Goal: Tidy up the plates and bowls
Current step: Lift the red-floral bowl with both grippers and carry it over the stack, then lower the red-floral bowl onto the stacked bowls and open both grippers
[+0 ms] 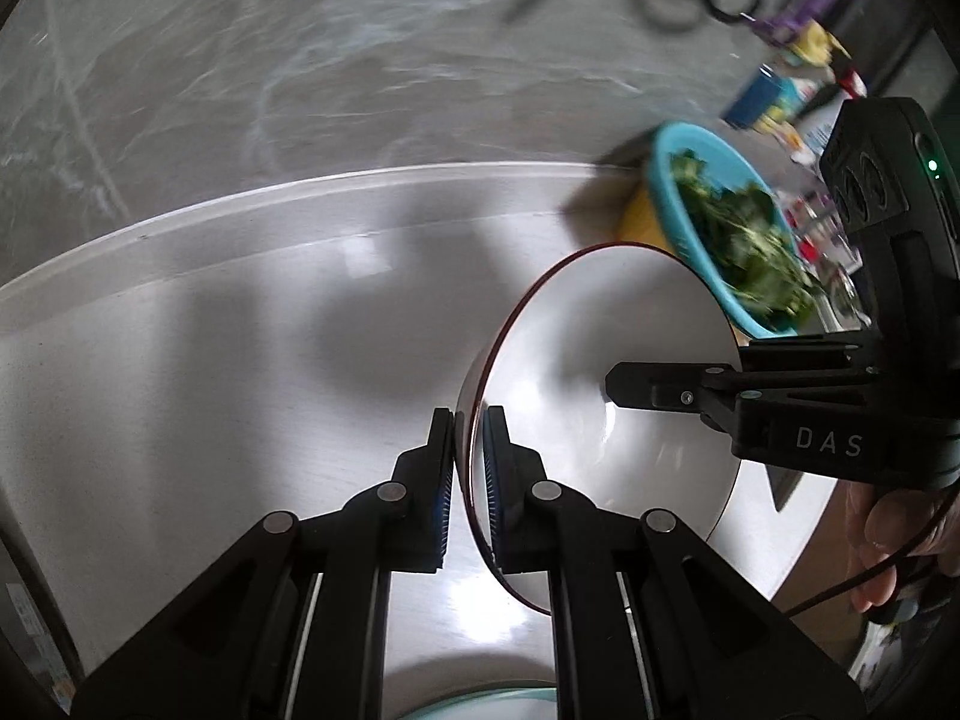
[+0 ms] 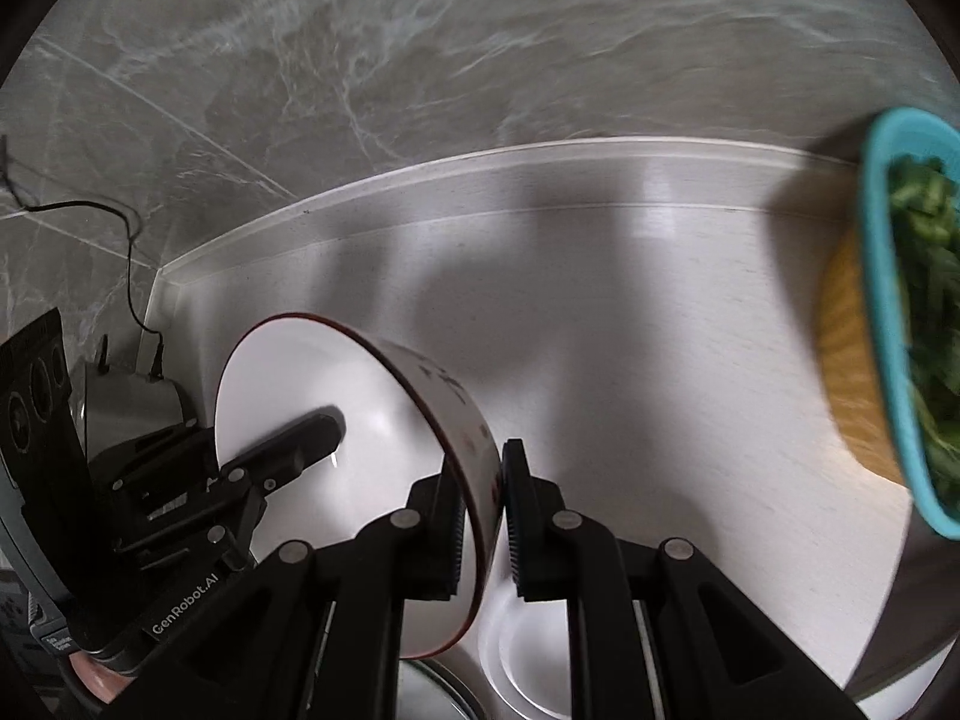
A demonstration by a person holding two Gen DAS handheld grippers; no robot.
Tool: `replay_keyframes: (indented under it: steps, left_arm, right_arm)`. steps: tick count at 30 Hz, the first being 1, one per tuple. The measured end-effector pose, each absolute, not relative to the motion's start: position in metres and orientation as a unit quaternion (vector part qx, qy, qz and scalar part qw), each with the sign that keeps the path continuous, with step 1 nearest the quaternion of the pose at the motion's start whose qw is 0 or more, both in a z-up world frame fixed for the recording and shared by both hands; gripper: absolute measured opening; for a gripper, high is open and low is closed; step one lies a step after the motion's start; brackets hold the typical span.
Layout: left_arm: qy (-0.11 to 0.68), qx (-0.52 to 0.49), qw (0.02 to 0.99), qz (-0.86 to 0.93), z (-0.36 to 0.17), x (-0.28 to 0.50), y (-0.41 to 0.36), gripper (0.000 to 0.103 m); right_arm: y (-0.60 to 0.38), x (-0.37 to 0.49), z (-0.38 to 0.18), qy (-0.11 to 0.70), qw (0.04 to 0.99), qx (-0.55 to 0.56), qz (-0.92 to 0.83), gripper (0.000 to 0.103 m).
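White bowl [image 1: 600,372] held tilted above the table [image 1: 240,360], left tongs [image 1: 468,480] and right tongs [image 2: 483,516] each clamped on opposite rim walls.

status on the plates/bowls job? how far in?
Done: nothing visibly sorted yet. In hand: the white bowl, held off the counter by both grippers, left gripper and right gripper each shut on opposite sides of its rim. Left: setting it down; another white dish lies below it, and the teal colander of greens sits at the back.
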State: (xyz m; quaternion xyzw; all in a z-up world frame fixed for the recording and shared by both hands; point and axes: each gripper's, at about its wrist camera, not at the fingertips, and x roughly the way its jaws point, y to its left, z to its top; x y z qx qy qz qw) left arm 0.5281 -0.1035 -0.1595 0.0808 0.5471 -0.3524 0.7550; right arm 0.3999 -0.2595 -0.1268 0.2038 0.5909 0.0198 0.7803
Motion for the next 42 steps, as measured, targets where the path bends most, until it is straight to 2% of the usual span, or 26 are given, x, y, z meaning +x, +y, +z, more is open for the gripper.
replay_keyframes:
  steps: [9,18,31,40,42]
  left_arm:
    - [0.569,0.112,0.734,-0.353,-0.182,0.441,-0.151,0.008]
    - [0.592,0.116,0.729,-0.324,-0.217,0.401,-0.16,0.009]
    - [0.589,0.118,0.74,-0.304,-0.246,0.402,-0.163,0.01]
    - [0.572,0.08,0.755,-0.311,-0.246,0.412,-0.159,0.011]
    - [0.569,0.067,0.756,-0.317,-0.244,0.413,-0.156,0.014]
  right_arm:
    - [-0.298,0.325,-0.142,0.599,0.773,0.206,0.013,0.014]
    - [-0.302,0.296,-0.175,0.622,0.76,0.19,0.02,0.014]
    - [-0.3,0.295,-0.201,0.629,0.759,0.167,0.014,0.015]
    - [-0.293,0.3,-0.204,0.625,0.77,0.129,0.009,0.018]
    - [-0.291,0.3,-0.205,0.624,0.772,0.122,0.007,0.018]
